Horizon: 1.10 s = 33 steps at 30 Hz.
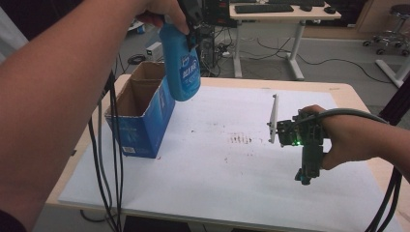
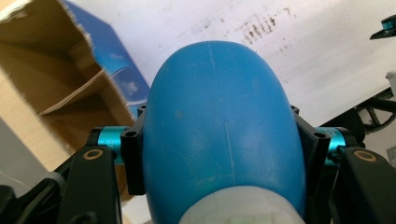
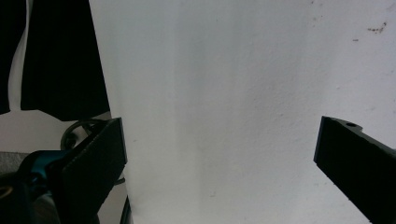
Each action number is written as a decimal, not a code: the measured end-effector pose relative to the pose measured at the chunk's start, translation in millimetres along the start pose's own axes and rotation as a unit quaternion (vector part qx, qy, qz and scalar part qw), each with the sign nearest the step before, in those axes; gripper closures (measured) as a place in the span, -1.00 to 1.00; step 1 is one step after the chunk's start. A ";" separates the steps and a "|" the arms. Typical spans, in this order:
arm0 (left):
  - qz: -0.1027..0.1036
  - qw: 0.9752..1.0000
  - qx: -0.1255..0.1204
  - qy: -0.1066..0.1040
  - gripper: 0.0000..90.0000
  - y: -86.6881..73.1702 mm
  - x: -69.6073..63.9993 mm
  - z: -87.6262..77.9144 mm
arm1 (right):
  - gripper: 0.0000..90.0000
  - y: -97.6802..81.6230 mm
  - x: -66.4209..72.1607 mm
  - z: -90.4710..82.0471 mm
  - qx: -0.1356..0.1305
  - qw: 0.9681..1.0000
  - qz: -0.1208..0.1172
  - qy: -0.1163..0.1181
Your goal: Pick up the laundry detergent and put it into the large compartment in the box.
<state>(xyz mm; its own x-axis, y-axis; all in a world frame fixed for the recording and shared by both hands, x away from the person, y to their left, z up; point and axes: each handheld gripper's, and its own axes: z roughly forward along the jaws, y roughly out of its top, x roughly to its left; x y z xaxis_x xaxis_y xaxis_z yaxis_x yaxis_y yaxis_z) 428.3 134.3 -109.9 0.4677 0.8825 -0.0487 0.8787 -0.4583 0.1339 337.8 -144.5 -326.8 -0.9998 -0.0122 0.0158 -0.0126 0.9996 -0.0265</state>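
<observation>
White tabletop (image 1: 232, 174), left gripper (image 2: 219, 140) clamping blue bottle (image 1: 183, 72), label unreadable, right gripper (image 3: 219, 154) open.

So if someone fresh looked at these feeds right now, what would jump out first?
Most likely the blue bottle, gripped in the left gripper and hanging in the air over the open cardboard box at the table's left. Next, the right gripper at the right, fingers apart with nothing between them, above the white board with its dark specks.
</observation>
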 end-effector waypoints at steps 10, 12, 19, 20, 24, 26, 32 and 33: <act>-0.029 1.000 -0.007 0.003 -0.18 -28.0 34.3 -25.1 | -0.97 6.7 -2.2 -3.2 -0.005 1.000 -0.007 -0.003; -0.040 0.999 -0.008 0.002 -0.17 -32.9 41.3 -26.9 | -0.97 7.4 -2.1 -2.5 -0.003 1.000 -0.009 -0.003; -0.062 0.998 -0.006 0.012 -0.18 -43.7 60.0 -29.3 | -0.97 8.5 -2.1 -3.0 -0.003 1.000 -0.008 -0.003; -0.065 0.998 -0.006 0.013 -0.18 -44.9 62.4 -29.3 | -0.97 8.7 -2.2 -2.9 -0.004 1.000 -0.008 -0.003; -0.064 0.998 -0.007 0.016 -0.18 -49.8 71.7 -27.1 | -0.97 9.6 -1.1 -2.9 -0.002 1.000 -0.006 -0.003; -0.062 0.998 -0.006 0.019 -0.18 -51.8 75.6 -24.6 | -0.97 9.4 -1.2 -3.1 -0.001 1.000 -0.006 -0.004; -0.055 0.998 0.003 0.018 -0.18 -55.1 85.5 -11.4 | -0.97 8.2 -1.6 -3.1 -0.004 1.000 -0.002 -0.006; -0.052 0.998 0.005 0.017 -0.18 -55.5 87.0 -8.7 | -0.97 8.1 -1.5 -3.3 -0.004 1.000 -0.001 -0.006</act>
<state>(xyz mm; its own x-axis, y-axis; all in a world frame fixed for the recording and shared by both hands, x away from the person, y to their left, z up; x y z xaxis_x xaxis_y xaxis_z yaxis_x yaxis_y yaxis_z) 419.4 237.4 -112.9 0.3710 0.9282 -0.0273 0.9231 -0.3654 0.1201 339.3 -136.3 -323.7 -0.9999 -0.0151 0.0044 -0.0152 0.9997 -0.0191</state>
